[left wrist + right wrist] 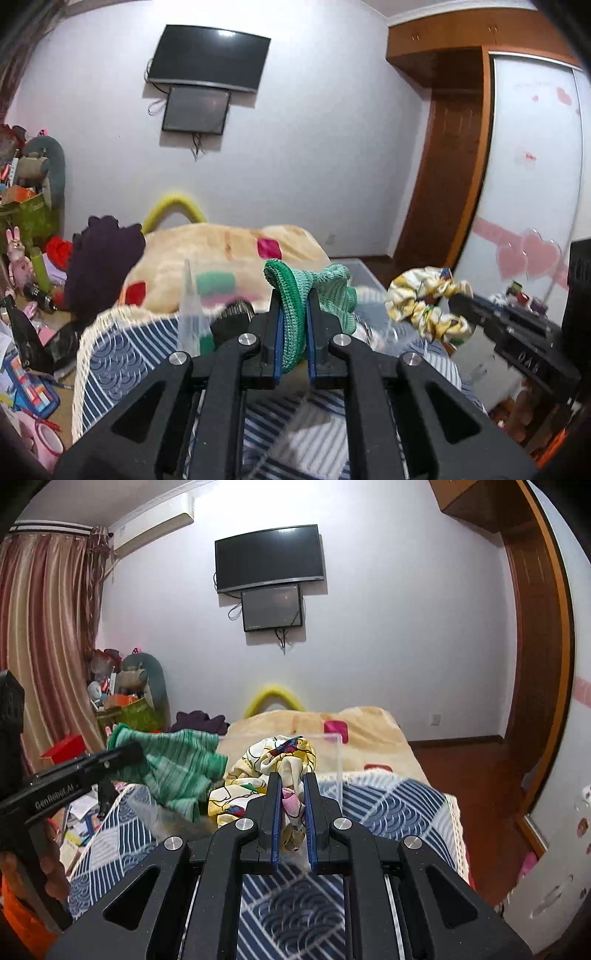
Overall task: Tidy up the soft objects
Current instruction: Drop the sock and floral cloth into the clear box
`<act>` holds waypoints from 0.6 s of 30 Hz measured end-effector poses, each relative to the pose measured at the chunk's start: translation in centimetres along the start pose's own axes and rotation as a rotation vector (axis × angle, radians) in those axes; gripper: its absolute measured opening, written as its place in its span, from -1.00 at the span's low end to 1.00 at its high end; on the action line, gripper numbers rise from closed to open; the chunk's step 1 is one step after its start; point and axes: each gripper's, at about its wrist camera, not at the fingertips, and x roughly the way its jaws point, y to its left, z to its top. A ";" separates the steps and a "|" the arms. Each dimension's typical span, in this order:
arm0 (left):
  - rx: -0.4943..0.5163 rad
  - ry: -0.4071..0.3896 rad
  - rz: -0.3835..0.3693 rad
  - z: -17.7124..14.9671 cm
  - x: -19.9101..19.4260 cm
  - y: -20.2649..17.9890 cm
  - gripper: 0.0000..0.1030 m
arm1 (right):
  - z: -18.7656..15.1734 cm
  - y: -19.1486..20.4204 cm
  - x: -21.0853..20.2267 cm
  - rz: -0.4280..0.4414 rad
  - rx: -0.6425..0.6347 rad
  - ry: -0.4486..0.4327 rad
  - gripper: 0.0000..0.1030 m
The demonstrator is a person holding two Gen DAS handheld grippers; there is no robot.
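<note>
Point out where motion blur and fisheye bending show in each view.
Left wrist view: the wardrobe door bows and smears; the floral fabric scrunchie stays fairly sharp. Right wrist view: the green knitted cloth streaks with motion blur; the wooden door frame curves strongly.

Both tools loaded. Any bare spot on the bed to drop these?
Free: the blue patterned cover right of the clear box, up to its fringe, and the strip just ahead of the right tool. Crowded: left bedside floor clutter. The left tool grips the green knit; the right grips the floral scrunchie.
</note>
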 end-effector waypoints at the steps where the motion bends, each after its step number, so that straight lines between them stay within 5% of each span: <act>1: 0.001 -0.007 0.009 0.3 0.3 0.0 -0.82 | 0.3 0.1 0.5 0.000 0.002 -0.003 -0.80; 6: 0.003 -0.005 0.068 0.5 3.1 0.2 -0.82 | 0.7 0.5 3.3 -0.001 0.008 0.018 -0.80; 13: -0.036 0.156 0.074 -1.5 8.9 1.4 -0.82 | -0.7 1.6 8.1 -0.003 -0.003 0.125 -0.80; 18: -0.020 0.184 0.087 -3.1 9.9 1.3 -0.76 | -2.1 1.8 9.8 -0.033 -0.028 0.189 -0.73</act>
